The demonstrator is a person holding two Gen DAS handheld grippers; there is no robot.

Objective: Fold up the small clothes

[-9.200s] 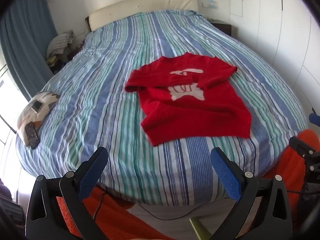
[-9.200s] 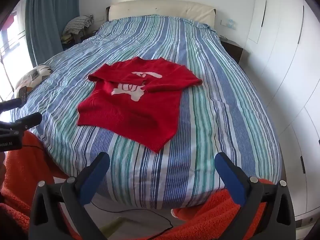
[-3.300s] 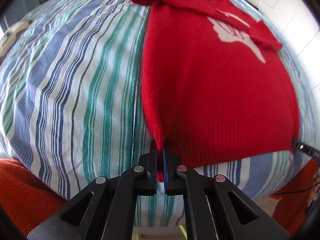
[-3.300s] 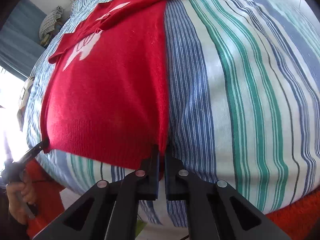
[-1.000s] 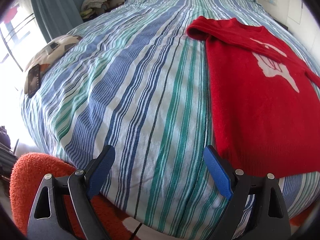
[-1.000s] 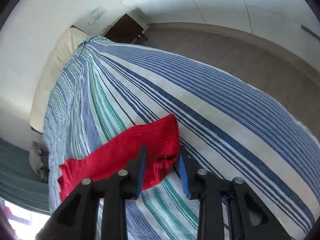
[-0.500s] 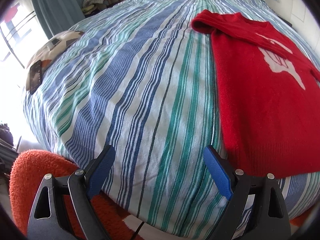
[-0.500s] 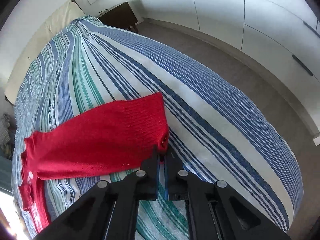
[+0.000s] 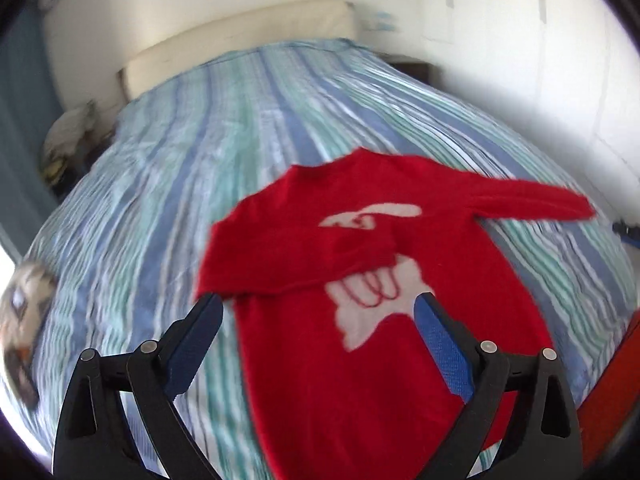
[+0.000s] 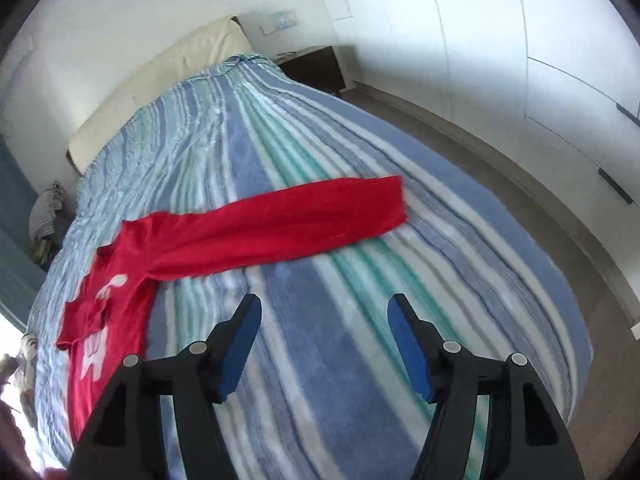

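Note:
A red sweater (image 9: 360,340) with a white motif lies flat on the striped bedspread (image 9: 180,200). One sleeve is folded across its chest. The other sleeve (image 10: 280,224) lies stretched straight out to the side. My left gripper (image 9: 316,304) hovers above the sweater's body; its jaws are opening, wide apart, with nothing gripped. My right gripper (image 10: 323,300) hangs over bare bedspread just short of the stretched sleeve; its jaws are opening and nothing is between them. The left wrist view is blurred by motion.
A cream headboard (image 9: 240,40) closes the far end of the bed. A patterned cushion (image 9: 24,300) lies at the bed's left edge. A dark nightstand (image 10: 316,64), white wardrobe doors (image 10: 520,40) and floor (image 10: 520,184) flank the right side. An orange rug (image 9: 616,380) lies below.
My right gripper was shut on the sleeve's cuff; it has let go, opened and drawn back and up. My left gripper swung from the bare bedspread to above the sweater and rose.

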